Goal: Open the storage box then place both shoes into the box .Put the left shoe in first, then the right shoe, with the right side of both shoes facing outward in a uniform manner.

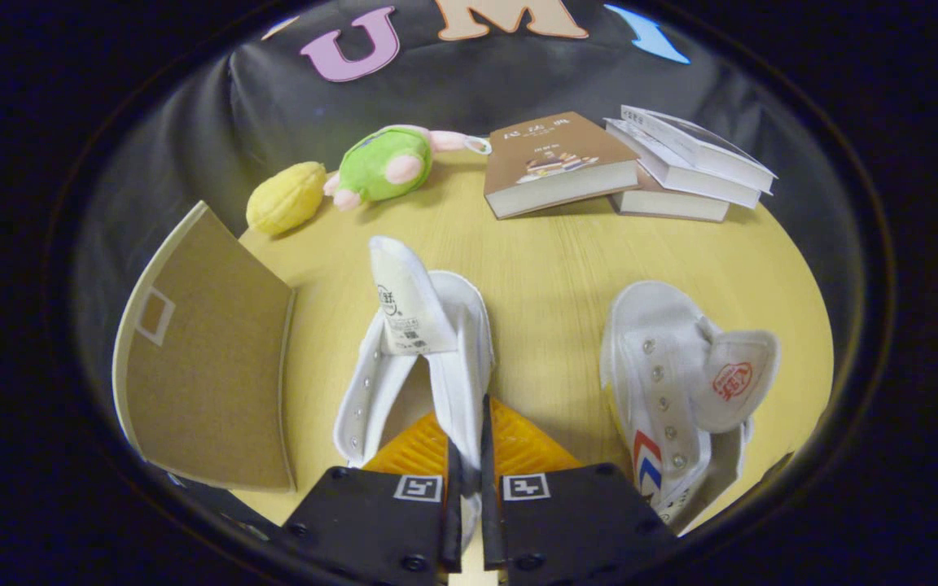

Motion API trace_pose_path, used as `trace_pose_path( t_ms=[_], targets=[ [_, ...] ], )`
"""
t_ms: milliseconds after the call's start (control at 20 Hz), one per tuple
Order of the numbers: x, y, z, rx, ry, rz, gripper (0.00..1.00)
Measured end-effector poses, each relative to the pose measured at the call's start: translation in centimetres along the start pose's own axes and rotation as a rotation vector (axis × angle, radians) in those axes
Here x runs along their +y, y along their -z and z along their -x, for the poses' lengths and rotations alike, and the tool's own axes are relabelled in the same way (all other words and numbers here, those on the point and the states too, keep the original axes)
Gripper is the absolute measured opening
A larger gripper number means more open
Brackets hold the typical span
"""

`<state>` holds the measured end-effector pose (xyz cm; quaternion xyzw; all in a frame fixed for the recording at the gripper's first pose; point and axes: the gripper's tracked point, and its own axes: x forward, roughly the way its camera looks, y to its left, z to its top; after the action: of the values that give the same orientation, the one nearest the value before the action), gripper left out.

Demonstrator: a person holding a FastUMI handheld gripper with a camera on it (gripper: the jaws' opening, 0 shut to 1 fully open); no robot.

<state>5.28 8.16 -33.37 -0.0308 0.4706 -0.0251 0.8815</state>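
Wooden table [550, 268] carries two white shoes, three books, two plush toys, one box flap [204, 358]; gripper [471, 431] clamps nearer shoe's [412, 358] side wall.

Gripper [469, 456] with two blocky bodies, square coded marker atop each, round screws along their edges, ribbed fingers [416, 448] at 12 o'clock

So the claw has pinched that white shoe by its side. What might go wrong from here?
The claw grips only the thin side wall of the left white shoe, so the shoe may sag or slip out when lifted. Its loose tongue sticks up and might catch on the storage box's open lid. The other white shoe lies close beside and could get bumped.
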Motion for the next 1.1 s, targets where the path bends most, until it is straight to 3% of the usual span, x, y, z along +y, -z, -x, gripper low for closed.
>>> trace_pose_path(
  t_ms=[300,500,800,1100],
  targets=[
    [0.4,-0.1,0.1,-0.002,-0.032,-0.099,0.07],
    [1.8,0.3,0.6,0.038,-0.133,-0.198,0.07],
    [4.2,-1.7,4.7,0.012,-0.240,-0.270,0.07],
    [5.8,-5.7,9.6,-0.074,-0.296,-0.273,0.07]
  ],
)
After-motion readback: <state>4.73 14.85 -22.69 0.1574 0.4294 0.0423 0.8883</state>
